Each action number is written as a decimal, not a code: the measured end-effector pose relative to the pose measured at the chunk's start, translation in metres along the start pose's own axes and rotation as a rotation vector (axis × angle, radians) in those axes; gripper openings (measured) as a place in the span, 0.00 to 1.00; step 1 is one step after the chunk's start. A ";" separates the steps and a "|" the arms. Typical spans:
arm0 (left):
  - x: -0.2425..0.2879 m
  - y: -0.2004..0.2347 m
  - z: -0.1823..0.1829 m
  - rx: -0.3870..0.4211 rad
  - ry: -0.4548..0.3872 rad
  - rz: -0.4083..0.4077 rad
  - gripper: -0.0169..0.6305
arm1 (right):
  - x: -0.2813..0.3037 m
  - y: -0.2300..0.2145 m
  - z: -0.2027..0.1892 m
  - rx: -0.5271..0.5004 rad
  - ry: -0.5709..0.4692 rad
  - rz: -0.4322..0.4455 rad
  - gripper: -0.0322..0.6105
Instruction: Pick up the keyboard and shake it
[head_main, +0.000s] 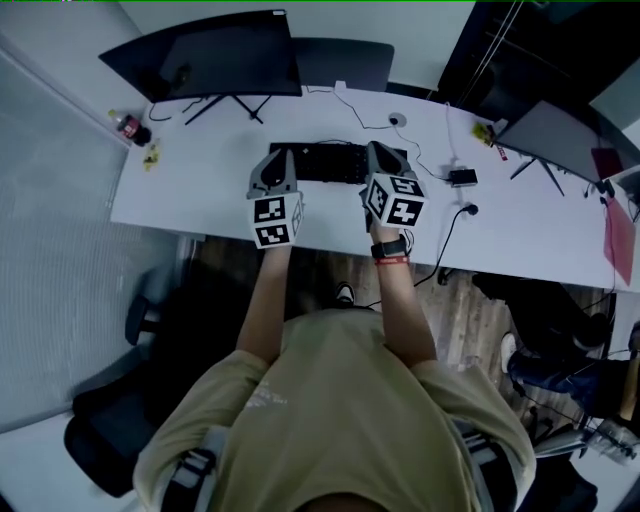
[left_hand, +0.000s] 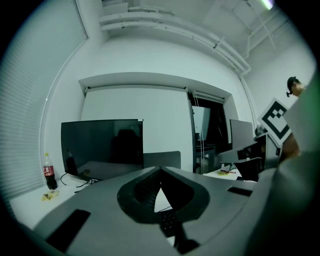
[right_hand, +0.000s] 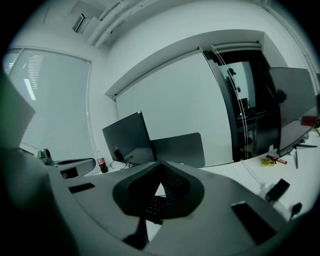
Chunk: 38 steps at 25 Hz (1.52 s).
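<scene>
Keyboard, black and rectangular, is lying flat on the white desk, towards its front edge. Nearest, the person in a beige shirt is holding both arms out over the desk edge. The grey left gripper is pointing over the keyboard's left end, its jaws pressed together and gripping nothing. The grey right gripper is pointing over the right end, its jaws likewise closed and empty. Farther back, a large black monitor is standing on the desk. A red-labelled cola bottle is standing upright to the monitor's left.
</scene>
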<state>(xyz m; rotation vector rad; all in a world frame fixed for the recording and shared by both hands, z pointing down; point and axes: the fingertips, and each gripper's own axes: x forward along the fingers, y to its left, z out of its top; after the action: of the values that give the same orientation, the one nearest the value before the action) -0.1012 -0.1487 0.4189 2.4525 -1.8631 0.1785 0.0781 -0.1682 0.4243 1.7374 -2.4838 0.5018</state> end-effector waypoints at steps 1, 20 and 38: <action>0.009 -0.001 0.000 0.003 0.000 0.000 0.05 | 0.008 -0.005 0.003 -0.004 0.001 0.008 0.08; 0.072 -0.020 -0.035 0.026 0.097 -0.068 0.06 | 0.074 -0.026 -0.025 -0.018 0.098 0.103 0.08; 0.132 0.044 -0.136 -0.047 0.321 -0.095 0.23 | 0.135 -0.071 -0.120 0.058 0.310 0.044 0.08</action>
<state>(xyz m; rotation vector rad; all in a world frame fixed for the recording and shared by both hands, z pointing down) -0.1165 -0.2707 0.5688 2.3098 -1.5972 0.4850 0.0798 -0.2756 0.5862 1.4923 -2.3126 0.7876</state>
